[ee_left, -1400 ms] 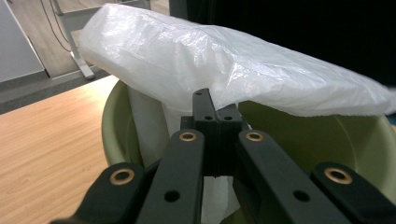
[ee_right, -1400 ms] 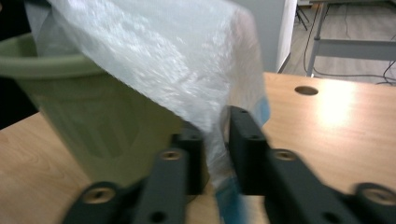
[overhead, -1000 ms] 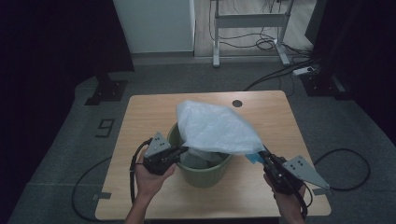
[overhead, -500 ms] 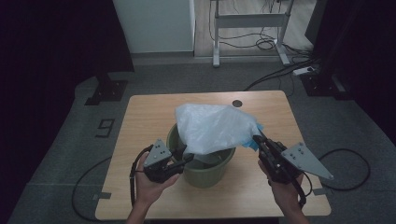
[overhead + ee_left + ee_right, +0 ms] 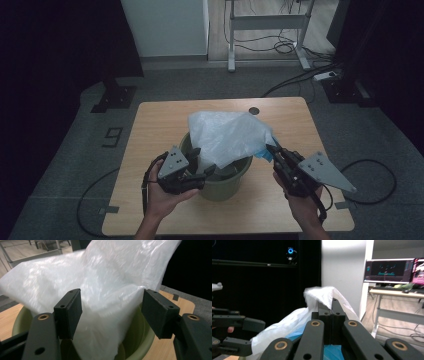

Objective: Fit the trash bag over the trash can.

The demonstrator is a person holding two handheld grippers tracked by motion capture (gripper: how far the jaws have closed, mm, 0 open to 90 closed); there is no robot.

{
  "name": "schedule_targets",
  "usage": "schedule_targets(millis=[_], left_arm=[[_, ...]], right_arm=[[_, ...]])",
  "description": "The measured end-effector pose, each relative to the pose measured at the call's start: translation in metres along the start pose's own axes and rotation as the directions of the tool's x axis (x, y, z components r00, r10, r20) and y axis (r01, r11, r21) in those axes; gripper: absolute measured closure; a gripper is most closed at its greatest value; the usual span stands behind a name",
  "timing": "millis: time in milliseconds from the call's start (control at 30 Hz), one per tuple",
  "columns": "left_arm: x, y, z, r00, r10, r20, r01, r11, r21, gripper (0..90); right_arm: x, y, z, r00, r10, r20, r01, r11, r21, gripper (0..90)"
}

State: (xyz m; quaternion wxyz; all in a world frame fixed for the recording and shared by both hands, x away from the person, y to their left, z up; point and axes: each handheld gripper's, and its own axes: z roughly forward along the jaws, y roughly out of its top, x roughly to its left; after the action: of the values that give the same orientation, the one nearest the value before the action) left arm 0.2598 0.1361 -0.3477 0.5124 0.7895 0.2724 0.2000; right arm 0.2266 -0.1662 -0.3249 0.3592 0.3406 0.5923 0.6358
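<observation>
1. From the high view, the left claw (image 5: pixel 200 162) sat at the near-left rim of the green bin (image 5: pixel 220 182), which stood on the tabletop (image 5: pixel 150 125) toward its near edge.
2. Its jaws had just been opening; the left gripper view showed them spread wide, the white bag (image 5: pixel 107 297) between them but free of both pads, so the claw was released.
3. That same view showed the bag's lower folds dipping inside the bin (image 5: pixel 140 340), something the high view left unclear.
4. In the high view the bag (image 5: pixel 227 135) was draped above the bin, stretched toward the right.
5. The right claw (image 5: pixel 272 152) was to the right of the bin, above the tabletop, meeting the bag's right edge.
6. The right gripper view showed that claw (image 5: pixel 332 305) clenched, a bunch of bag (image 5: pixel 322 296) pinched at its tips, with a blue strip (image 5: pixel 332 351) below the jaws.
7. That view also caught the left claw (image 5: pixel 249 335) farther off at its left edge.
</observation>
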Motion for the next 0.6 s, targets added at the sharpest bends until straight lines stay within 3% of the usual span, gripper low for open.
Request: schedule_targets(millis=[233,600], left_arm=[[-0.001,0.004,-0.002,0.9999,0.008,0.014,-0.008,1.0,-0.003,33.0],[-0.005,0.009,0.004,0.9982,0.006,0.06,-0.006,1.0,-0.006,34.3]], right_arm=[[0.014,-0.013,0.023,0.9979,0.008,-0.064,-0.005,0.999,0.047,88.9],[0.028,-0.021,0.04,0.993,-0.01,-0.117,0.021,0.996,0.088,88.8]])
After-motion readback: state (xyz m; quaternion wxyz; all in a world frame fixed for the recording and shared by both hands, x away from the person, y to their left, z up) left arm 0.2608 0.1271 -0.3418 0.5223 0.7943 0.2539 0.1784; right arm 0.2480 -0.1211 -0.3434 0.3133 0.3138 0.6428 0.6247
